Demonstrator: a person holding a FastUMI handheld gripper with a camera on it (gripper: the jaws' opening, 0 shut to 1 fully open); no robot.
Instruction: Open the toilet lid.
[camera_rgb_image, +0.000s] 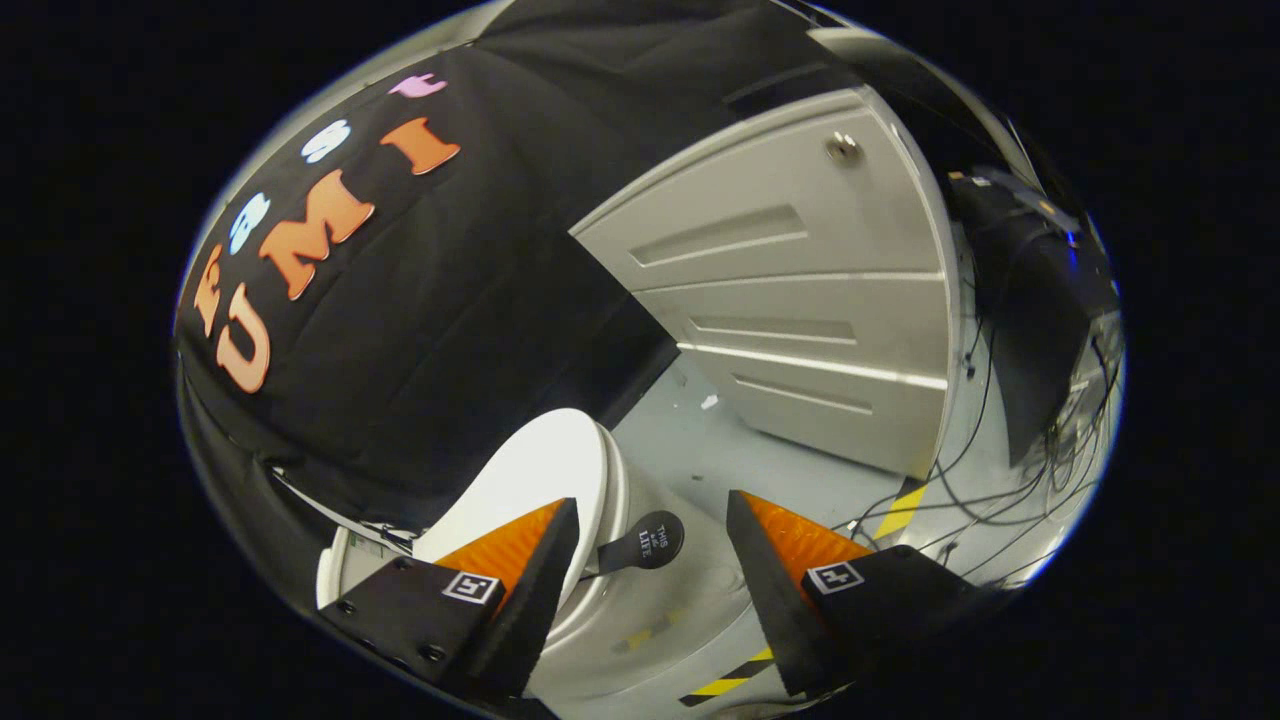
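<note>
Gripper view: the black cloth wall (450, 300) of the booth is the largest thing here, hanging behind and above the toilet (600, 600). Taking the toilet as the landmark, a pale grey cabinet (800, 320) with three recessed drawer fronts stands beyond it and off to its right, well apart from it, with a small round metal lock (843, 147) near its top corner. Between toilet and cabinet runs a stretch of pale grey floor (700, 450). Farther right of the toilet, past the cabinet, a dark box-like piece of equipment (1040, 300) sits among loose black cables (1000, 500) that trail over the floor. Yellow-and-black hazard tape (900, 512) marks the floor near the cabinet's lower corner, and another strip lies just beside the toilet's base.

The toilet itself is white and appears tilted in the view. Its lid (545, 470) is a smooth white oval that looks raised, its face turned toward the camera, with the rim beneath it. A small black handle (645, 545) with white lettering sticks out from the lid's edge.

The gripper (650, 560) has its fingers spread wide, holding nothing. The handle lies in the gap between them, nearer the left finger (520, 560), which overlaps the lid's lower edge; whether it touches the lid cannot be told. The right finger (790, 560) stands apart from the handle, over the toilet's body.
</note>
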